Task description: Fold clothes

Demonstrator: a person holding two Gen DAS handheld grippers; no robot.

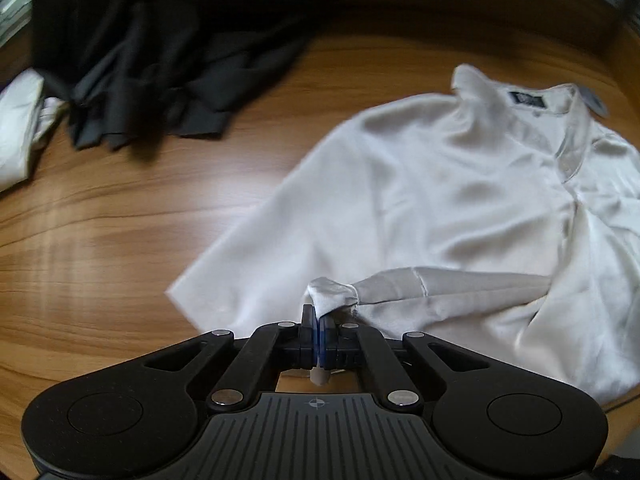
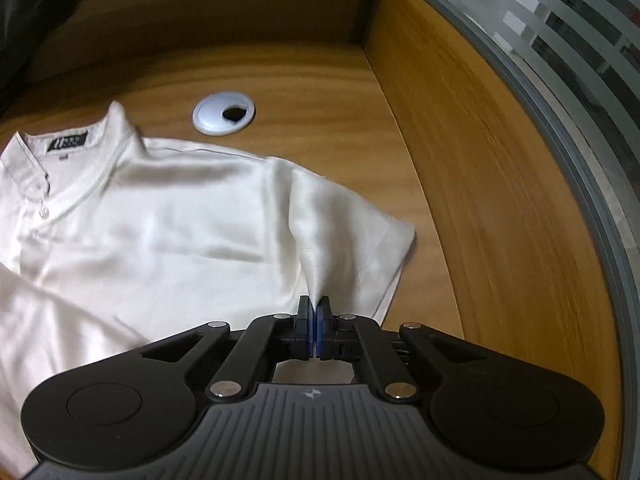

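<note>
A white satin shirt (image 1: 460, 184) is lying spread on the wooden table (image 1: 100, 240), collar away from the cameras, with a dark label (image 1: 527, 101) showing inside the neckband and small buttons running down the placket. The left gripper (image 1: 319, 316) is pinching a bunched tip of the shirt's fabric: its fingers (image 1: 307, 314) are pressed together with the cloth squeezed between the blue pads, and a twisted band of material is stretching from there off to the right across the garment. The right gripper (image 2: 315, 308) is likewise clamping the shirt, near the short sleeve (image 2: 372, 224); its fingers (image 2: 304, 308) are closed on a ridge of fabric that is rising into a narrow peak just above them. In the left wrist view, a heap of dark clothes (image 1: 160, 60) is sitting at the far left of the table, well apart from the shirt, with another pale garment (image 1: 20, 132) lying beside it at the edge of the view. In the right wrist view, a white cable grommet (image 2: 223, 113) is set into the table just beyond the shirt's shoulder, and a wooden side panel (image 2: 460, 180) topped by striped frosted glass (image 2: 580, 40) is standing along the right.
</note>
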